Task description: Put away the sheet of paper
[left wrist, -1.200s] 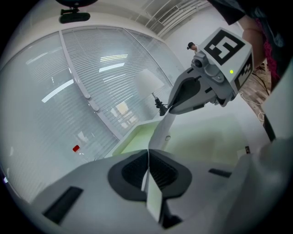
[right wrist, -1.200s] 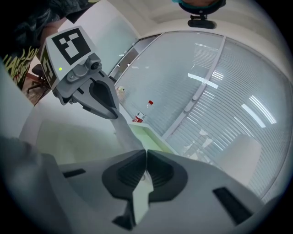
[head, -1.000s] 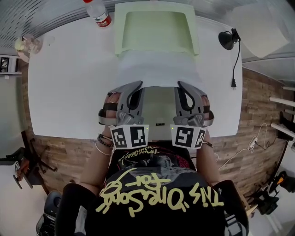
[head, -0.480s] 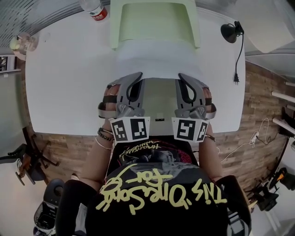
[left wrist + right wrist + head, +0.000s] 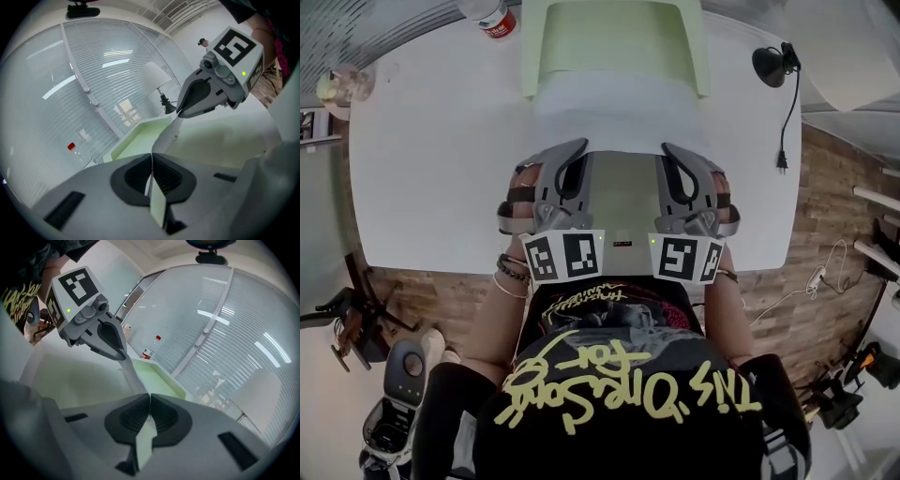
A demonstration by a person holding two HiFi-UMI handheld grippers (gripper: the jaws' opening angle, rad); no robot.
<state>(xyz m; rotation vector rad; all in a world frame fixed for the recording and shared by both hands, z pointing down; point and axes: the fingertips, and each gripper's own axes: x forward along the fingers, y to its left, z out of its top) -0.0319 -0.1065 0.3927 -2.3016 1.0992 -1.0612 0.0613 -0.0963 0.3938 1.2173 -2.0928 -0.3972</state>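
White table (image 5: 441, 169), paper sheet (image 5: 619, 122) running lengthwise away toward tray (image 5: 697, 47)

The sheet (image 5: 619, 120) is matt paper; the tray (image 5: 531, 56) smooth plastic; the floor (image 5: 825, 234) grained wood.

The black garment (image 5: 609, 441) reads "This One Song for" in yellow.

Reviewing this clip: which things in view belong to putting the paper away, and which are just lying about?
Part of the job: the sheet of paper, pinched at its near edge by the left tongs and right tongs; the green tray ahead, likely where it goes.

Lying about: water bottle, glass jar, black corded lamp, all on the white table.
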